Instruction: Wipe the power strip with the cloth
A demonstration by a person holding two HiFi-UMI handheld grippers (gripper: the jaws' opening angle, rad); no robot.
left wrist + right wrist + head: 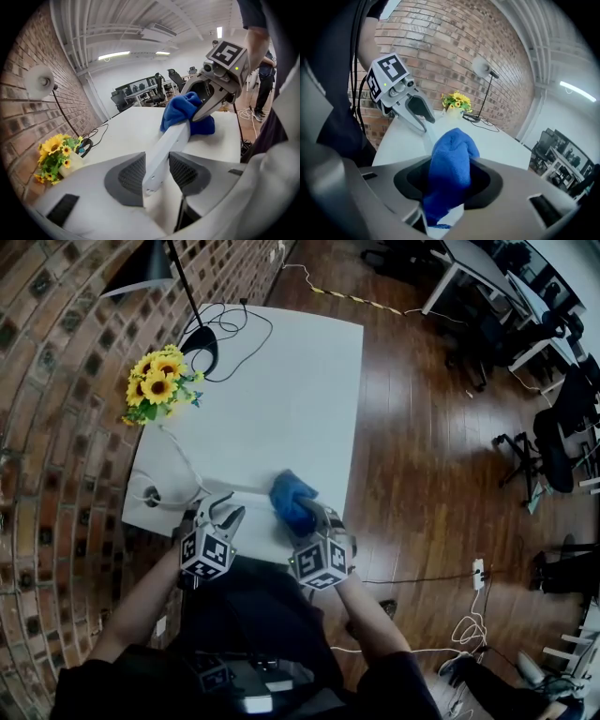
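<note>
The left gripper (157,174) has its fingers partly closed, pads clamped on the near end of the white power strip (169,143). In the left gripper view the strip runs off toward 1 o'clock above the white worktop (300,381). The right gripper (450,180) has its fingers closed on a bunched blue cloth (451,161), which is pressed against the strip's far end, near the worktop's 6 o'clock edge in the head view; sunflowers (159,381) stand at the 9 o'clock side, well apart.
</note>
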